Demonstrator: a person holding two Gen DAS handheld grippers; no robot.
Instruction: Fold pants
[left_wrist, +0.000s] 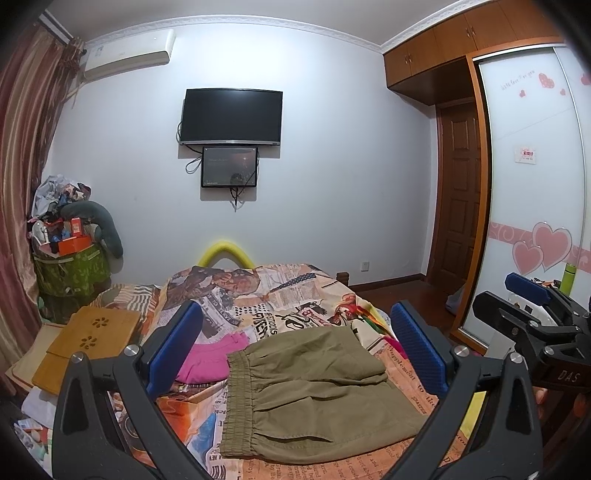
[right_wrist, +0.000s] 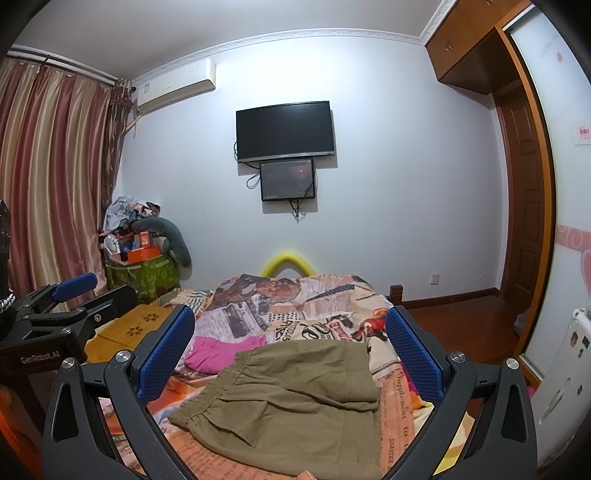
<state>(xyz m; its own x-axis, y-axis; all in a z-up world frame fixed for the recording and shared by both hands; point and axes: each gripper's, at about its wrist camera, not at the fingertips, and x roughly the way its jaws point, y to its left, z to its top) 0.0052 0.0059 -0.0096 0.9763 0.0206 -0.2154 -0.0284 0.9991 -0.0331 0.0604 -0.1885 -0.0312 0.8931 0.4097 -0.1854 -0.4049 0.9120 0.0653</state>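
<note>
Pants (left_wrist: 314, 391) of olive cloth lie folded on the bed's printed cover (left_wrist: 295, 295), seen from the left wrist camera; the elastic waistband runs down their left edge, and a folded layer lies across the upper half; the left gripper (left_wrist: 295, 347) hangs above them with its blue pads (left_wrist: 173, 343) spread wide, one to each side of the cloth, pinching nothing; a pink garment (left_wrist: 210, 356) lies just beside the waistband, behind the left pad; a wooden lap tray (left_wrist: 88, 339) rests at the left side of the bed; the right gripper (left_wrist: 532, 295) shows at the right edge of this view, well off the bed, and from here I cannot tell how its fingers stand; a dark television (left_wrist: 232, 116) hangs on the far wall with a smaller screen (left_wrist: 229, 167) touching its lower edge.

From the right wrist camera, the pants (right_wrist: 288, 406) fill the space below the right gripper (right_wrist: 290, 347); its blue pads (right_wrist: 166, 354) are spread apart and empty, held above the cloth; the waistband faces the left, the pink garment (right_wrist: 218, 350) lies just behind it; the cover (right_wrist: 295, 302) stretches toward the far wall; the left gripper (right_wrist: 74, 291) appears at the left edge, over the lap tray (right_wrist: 136, 325); striped curtains (right_wrist: 51, 177) hang at the left, and the television (right_wrist: 285, 130) is on the wall.
</note>
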